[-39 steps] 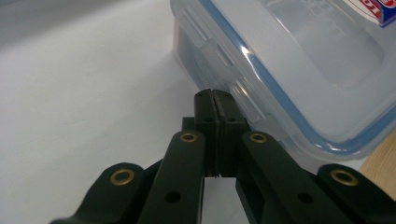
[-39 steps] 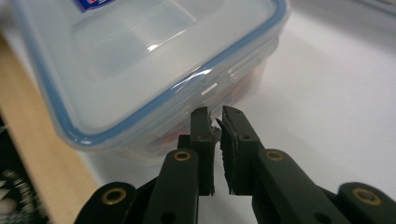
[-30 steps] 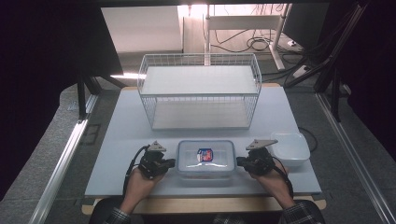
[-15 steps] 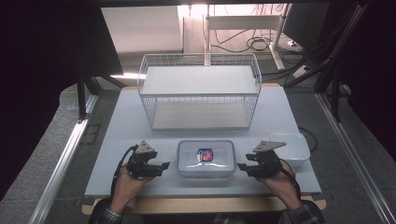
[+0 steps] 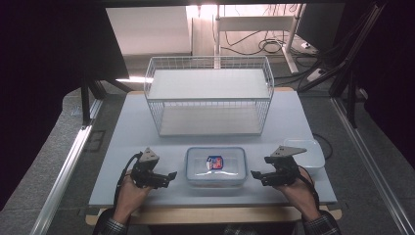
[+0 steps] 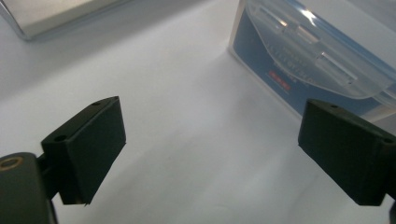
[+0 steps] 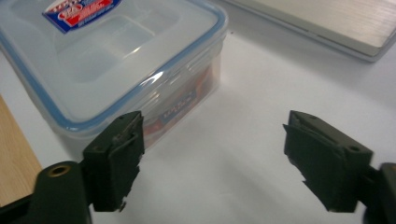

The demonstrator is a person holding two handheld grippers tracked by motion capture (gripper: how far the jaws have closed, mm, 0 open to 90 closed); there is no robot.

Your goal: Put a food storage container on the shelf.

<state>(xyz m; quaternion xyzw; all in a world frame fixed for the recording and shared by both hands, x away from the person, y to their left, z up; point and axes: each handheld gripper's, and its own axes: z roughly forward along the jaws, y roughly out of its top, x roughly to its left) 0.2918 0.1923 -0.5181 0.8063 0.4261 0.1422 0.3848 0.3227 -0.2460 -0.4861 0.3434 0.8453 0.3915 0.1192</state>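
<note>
A clear plastic lidded box (image 5: 215, 166) with a blue seal and a red-and-blue label sits at the table's near middle. My left gripper (image 5: 169, 176) rests just left of it, apart from it. Its jaws have just been opening and stand wide, with bare table between them. In the left gripper view the left gripper (image 6: 212, 154) has the box (image 6: 317, 60) ahead at the upper right. My right gripper (image 5: 254, 175) lies just right of the box. Its jaws have also just been opening, with nothing between them. In the right gripper view the right gripper (image 7: 212, 161) has the box (image 7: 107, 56) at the upper left.
A white wire basket (image 5: 209, 98) stands upside down behind the box at the table's middle. A small white tray (image 5: 308, 152) lies behind my right hand. The table's wooden front edge (image 7: 14, 158) runs close under both hands.
Both grippers were shut against the box's two ends. They have since opened and drawn back from it, the left one moving farther out to the left. The box has stayed put.
</note>
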